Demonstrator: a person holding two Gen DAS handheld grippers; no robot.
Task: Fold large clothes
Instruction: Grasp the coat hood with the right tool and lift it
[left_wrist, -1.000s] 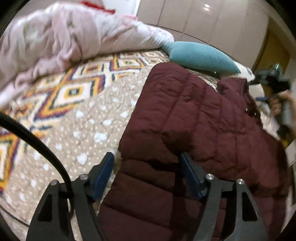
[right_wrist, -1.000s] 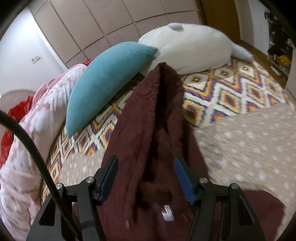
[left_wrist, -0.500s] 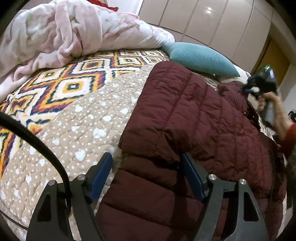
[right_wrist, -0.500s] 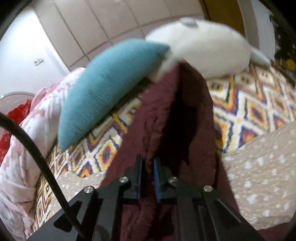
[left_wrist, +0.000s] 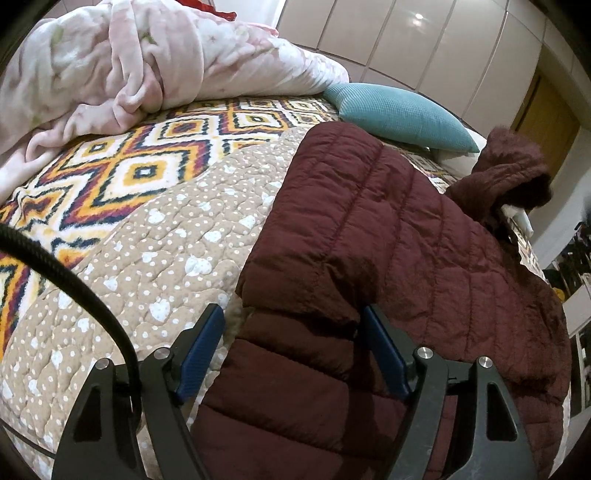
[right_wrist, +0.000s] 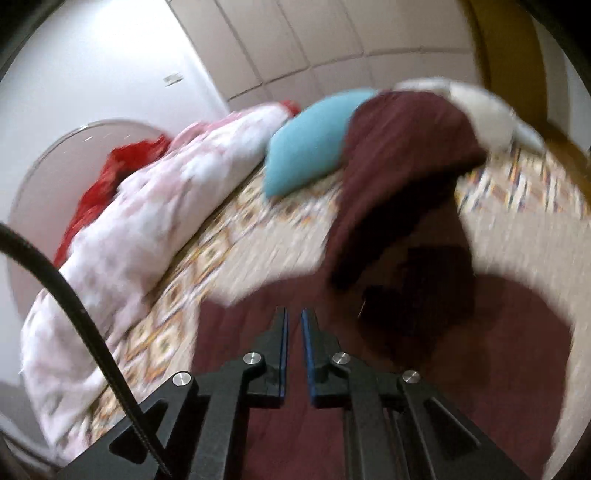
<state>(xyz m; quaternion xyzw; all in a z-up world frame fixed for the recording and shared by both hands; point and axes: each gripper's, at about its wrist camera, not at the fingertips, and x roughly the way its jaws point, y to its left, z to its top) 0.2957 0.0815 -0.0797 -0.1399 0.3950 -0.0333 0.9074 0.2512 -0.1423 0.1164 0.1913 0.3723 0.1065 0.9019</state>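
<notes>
A maroon quilted jacket (left_wrist: 388, 240) lies spread on the bedspread (left_wrist: 129, 258). Its fuzzy hood (left_wrist: 513, 173) stands up at the far right. My left gripper (left_wrist: 293, 312) is open and straddles the jacket's near folded edge. The right pad touches the cloth and the left pad stands clear of it. In the blurred right wrist view my right gripper (right_wrist: 293, 314) is shut, with only a thin slit between its pads and no cloth seen in it. The jacket (right_wrist: 498, 332) lies below it, and the hood (right_wrist: 402, 147) rears up beyond, apart from the fingers.
A crumpled pink blanket (left_wrist: 129, 66) is heaped at the far left of the bed. A teal pillow (left_wrist: 399, 114) and a white cushion (right_wrist: 480, 107) lie behind the jacket. A red cloth (right_wrist: 110, 177) sits past the blanket. Wardrobe doors (left_wrist: 424, 48) line the back wall.
My right gripper went from open around the jacket's raised part to shut, then swung back away from it. The hand holding it has left the left wrist view. My left gripper stayed put.
</notes>
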